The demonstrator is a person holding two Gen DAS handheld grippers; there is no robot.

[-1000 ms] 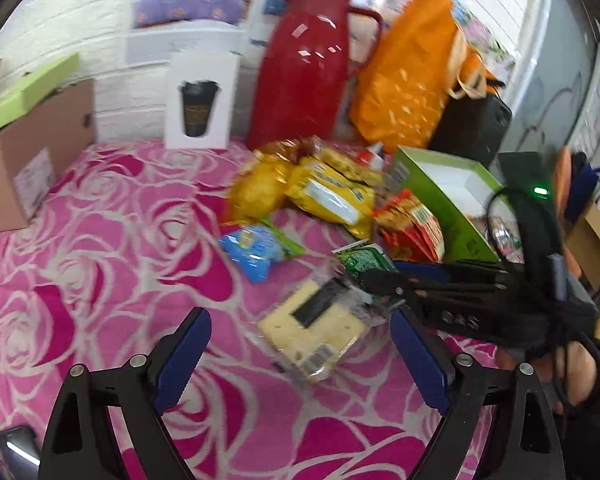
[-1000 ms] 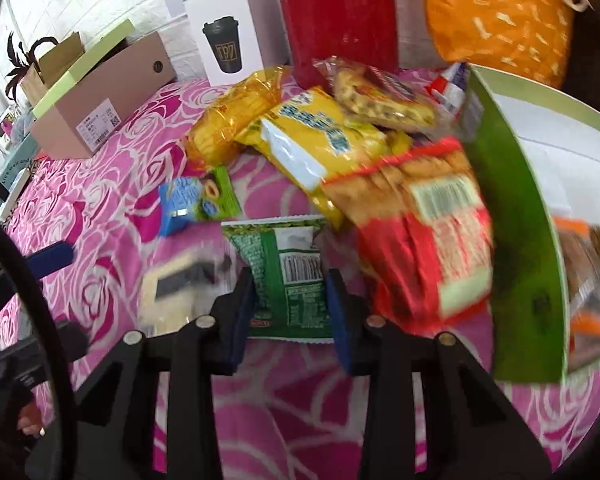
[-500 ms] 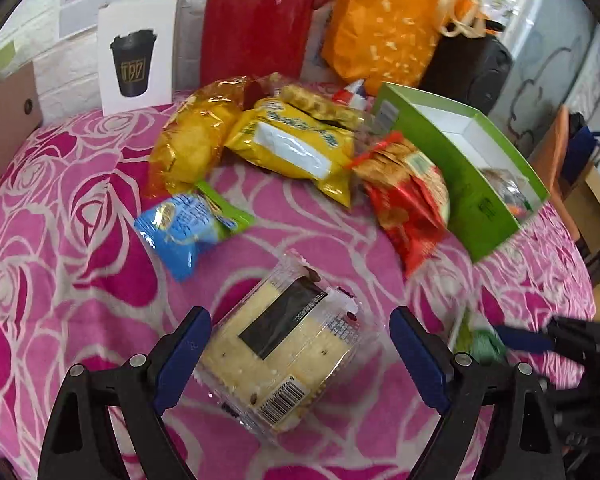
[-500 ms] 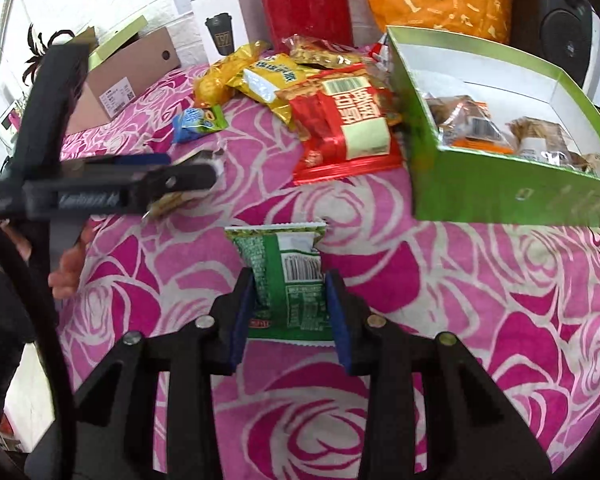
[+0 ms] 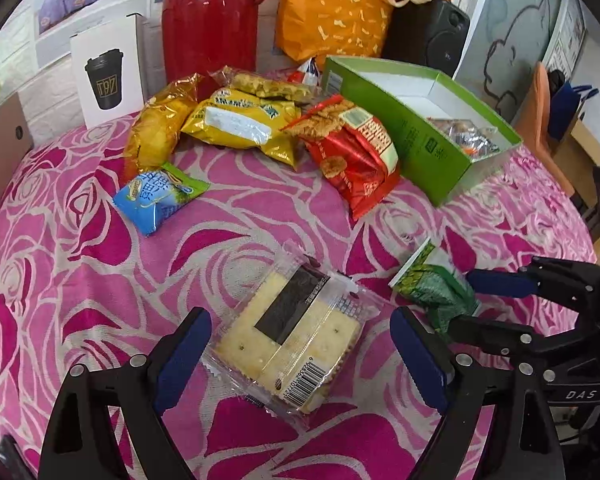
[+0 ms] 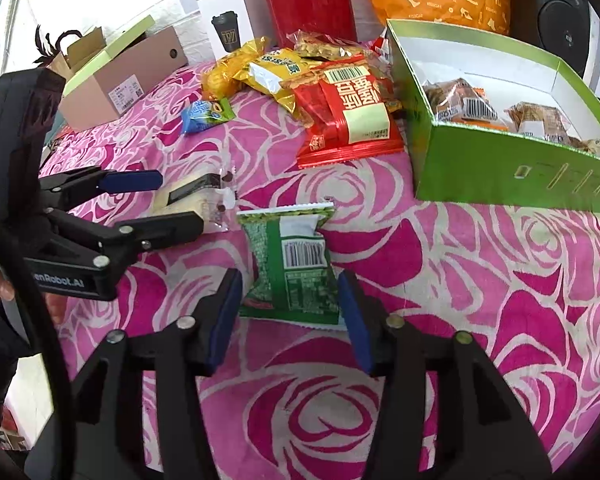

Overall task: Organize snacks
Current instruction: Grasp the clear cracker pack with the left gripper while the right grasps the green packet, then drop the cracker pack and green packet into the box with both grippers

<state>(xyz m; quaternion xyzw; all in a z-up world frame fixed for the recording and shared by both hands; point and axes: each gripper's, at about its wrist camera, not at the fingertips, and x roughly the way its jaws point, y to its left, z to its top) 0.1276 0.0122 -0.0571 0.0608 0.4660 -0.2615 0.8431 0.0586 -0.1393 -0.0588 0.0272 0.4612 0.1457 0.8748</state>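
My left tool (image 5: 300, 356) is spread wide, pads either side of the cracker pack (image 5: 288, 336), neither pad touching it. Pack lies flat on the table (image 5: 80, 280), rotated, barcode end at 6 o'clock toward me; clear wrap, pale square crackers, dark label across the top.

My right tool (image 6: 290, 312) has the green pack (image 6: 290, 264) between its pads. Left pad is touching or nearly touching the pack edge, right pad just beside it; can't tell if it's actually clamped. In the left view the pack sticks out from that tool at 3 o'clock, tilted up off the cloth. Green print, white panel with barcode, crimped top edge pointing to 12.

Room: bare pink rose cloth from 6 to 5 o'clock around the right tool, and between the green pack and the green box (image 6: 500, 168) at 1 o'clock. Box is open-topped, white inside, a few wrapped snacks in it; its near wall faces me. Red pack (image 6: 348, 116) at 12, touching the box's left wall. Yellow packs (image 6: 276, 72) behind it, blue pack (image 6: 206, 114) at 11, on its own. The two tools are close together: left tool at 9 o'clock in the right view, tip just beside the green pack.
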